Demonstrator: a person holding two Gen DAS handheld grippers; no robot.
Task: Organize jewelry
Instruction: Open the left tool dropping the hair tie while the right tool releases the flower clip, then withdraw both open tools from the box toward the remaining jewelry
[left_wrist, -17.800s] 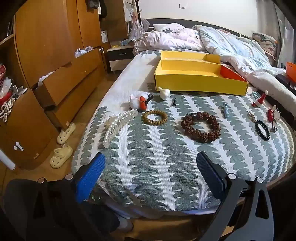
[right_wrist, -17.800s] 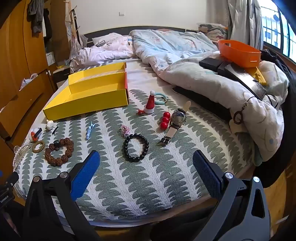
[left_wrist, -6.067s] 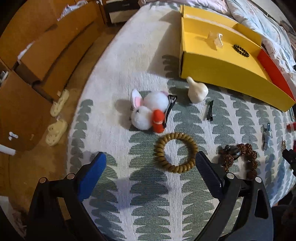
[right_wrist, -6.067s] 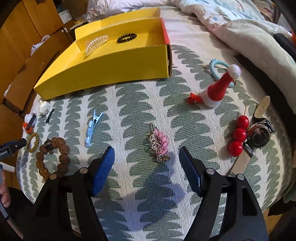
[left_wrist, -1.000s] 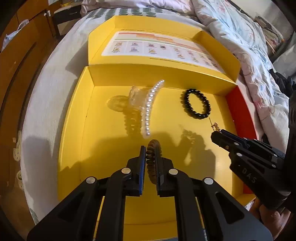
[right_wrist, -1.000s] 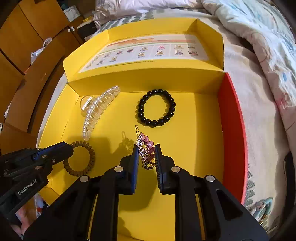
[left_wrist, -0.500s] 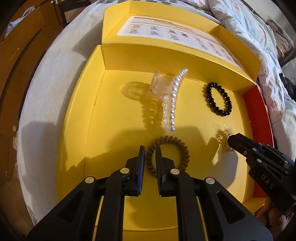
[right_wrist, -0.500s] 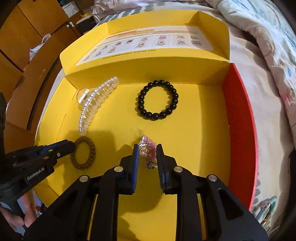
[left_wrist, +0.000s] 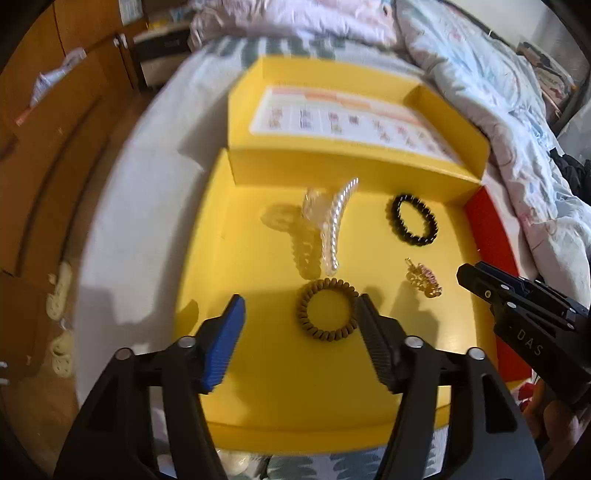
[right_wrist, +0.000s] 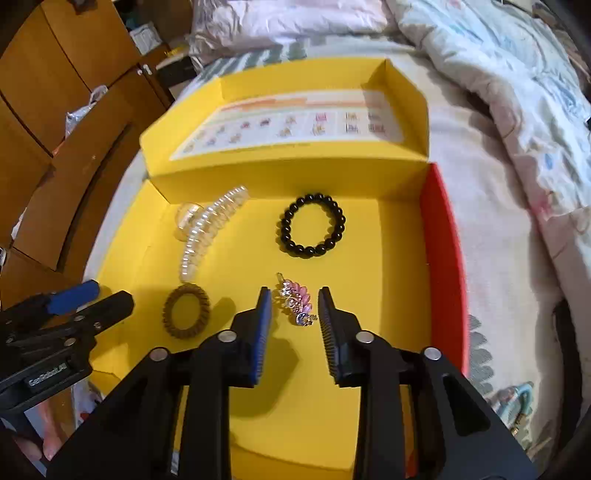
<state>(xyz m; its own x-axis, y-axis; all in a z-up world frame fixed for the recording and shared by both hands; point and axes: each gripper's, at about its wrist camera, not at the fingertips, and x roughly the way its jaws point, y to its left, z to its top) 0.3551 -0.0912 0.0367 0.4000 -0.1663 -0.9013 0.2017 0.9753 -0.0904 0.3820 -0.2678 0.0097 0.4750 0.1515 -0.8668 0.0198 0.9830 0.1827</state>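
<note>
Both hand-held grippers are hovering over the yellow box (left_wrist: 207, 236) that's sitting on the bed (right_wrist: 491, 236), and neither one is gripping anything rn. Left hand-held gripper (left_wrist: 301, 321) is spread wide w/ the brown coil hair tie (left_wrist: 327, 310) lying flat on the box floor between its fingertips, not pinched. Right hand-held gripper (right_wrist: 293, 314) is parted too, w/ the pink jeweled hair clip (right_wrist: 295, 301) lying in the gap between its pads, looks released.

Other stuff in the box: pearl claw clip (right_wrist: 208, 227) is lying toward the back left, just behind the hair tie, and the black bead bracelet (right_wrist: 313, 230) is sitting back right, near the red side wall (right_wrist: 443, 258). All 4 pieces are apart from each other, tho the claw clip's tip is nearly reaching the hair tie. Box lid (right_wrist: 295, 125) is folded open behind, printed chart facing up.
</note>
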